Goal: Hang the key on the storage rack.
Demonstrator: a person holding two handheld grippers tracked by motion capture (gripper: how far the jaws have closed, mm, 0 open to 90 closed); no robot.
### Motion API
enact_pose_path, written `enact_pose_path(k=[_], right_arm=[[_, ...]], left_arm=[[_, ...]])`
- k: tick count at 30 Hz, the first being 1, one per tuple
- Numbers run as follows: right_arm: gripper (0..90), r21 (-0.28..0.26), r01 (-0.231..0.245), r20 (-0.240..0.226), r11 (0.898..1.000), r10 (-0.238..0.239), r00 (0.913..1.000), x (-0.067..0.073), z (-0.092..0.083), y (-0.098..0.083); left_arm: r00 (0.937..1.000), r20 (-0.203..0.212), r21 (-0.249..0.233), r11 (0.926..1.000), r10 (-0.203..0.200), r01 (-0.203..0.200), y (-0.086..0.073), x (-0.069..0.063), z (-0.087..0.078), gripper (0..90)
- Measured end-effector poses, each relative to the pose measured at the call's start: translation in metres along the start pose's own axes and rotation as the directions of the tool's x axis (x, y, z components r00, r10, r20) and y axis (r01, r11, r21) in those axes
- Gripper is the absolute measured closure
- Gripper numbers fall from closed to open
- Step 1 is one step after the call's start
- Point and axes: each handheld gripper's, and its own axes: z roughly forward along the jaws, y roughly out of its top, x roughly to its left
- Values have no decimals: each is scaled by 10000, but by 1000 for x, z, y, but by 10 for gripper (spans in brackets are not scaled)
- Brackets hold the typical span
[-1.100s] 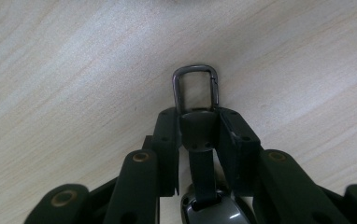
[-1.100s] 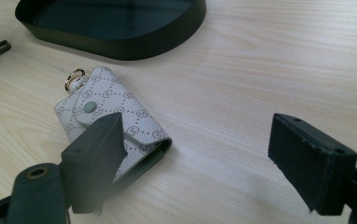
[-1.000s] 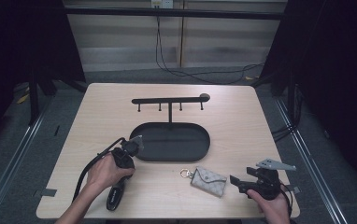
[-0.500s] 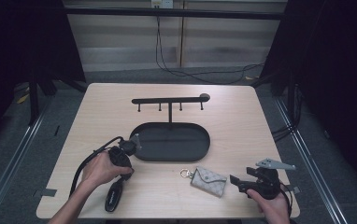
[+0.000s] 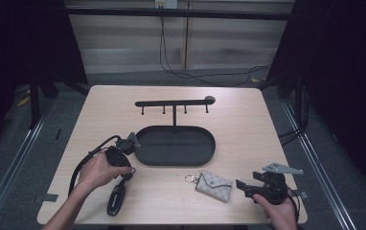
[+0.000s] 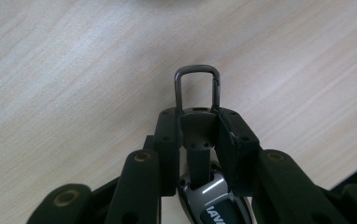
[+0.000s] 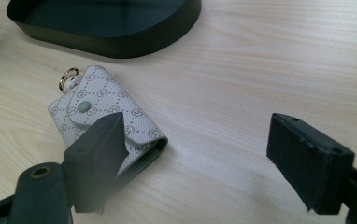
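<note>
Your left hand (image 5: 97, 170) has drawn slightly nearer from the tray (image 5: 176, 160); its claw (image 6: 197, 116) stays clenched on the key fob (image 6: 211, 205) at the near left. Your right claw (image 7: 193, 154), jaws just narrowing yet released, rests low beside the pouch (image 7: 106, 121) on the table (image 5: 248, 129).

We count one wooden table (image 5: 248, 120). On it we see one dark oval tray (image 5: 175, 146) and one black rack (image 5: 174, 102) carrying four small hooks under its bar. We count one pale patterned key pouch (image 5: 213, 186), which bears one gold ring (image 5: 189, 178) and one round snap button (image 7: 84, 106). We count one black key fob (image 5: 116, 199), with one grey metal clip (image 6: 197, 86). We see two handheld grippers, a left gripper (image 5: 123, 149) and a right gripper (image 5: 248, 187), and two hands.
</note>
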Motion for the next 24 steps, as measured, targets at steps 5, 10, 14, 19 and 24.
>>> enact_pose_path(k=[5,10,14,19,24], right_arm=[[197,0,-2,7,10000,2,10000,0,0,0],[196,2,-15,8,10000,15,10000,0,0,0],[196,8,-8,12,10000,8,10000,0,0,0],[198,14,-30,72,10000,30,10000,0,0,0],[200,22,-60,103,10000,60,9999,0,0,0]], left_arm=[[9999,-23,-81,9999,125,-125,-2,0,-10,708],[9999,-126,-250,9997,26,-29,-4,1,-24,708],[9998,-212,-558,9984,20,-32,-6,1,-36,708],[9992,-385,-802,9967,124,-155,-6,-1,-48,709],[9984,-512,-1079,9937,247,-302,-6,-6,-59,709]])
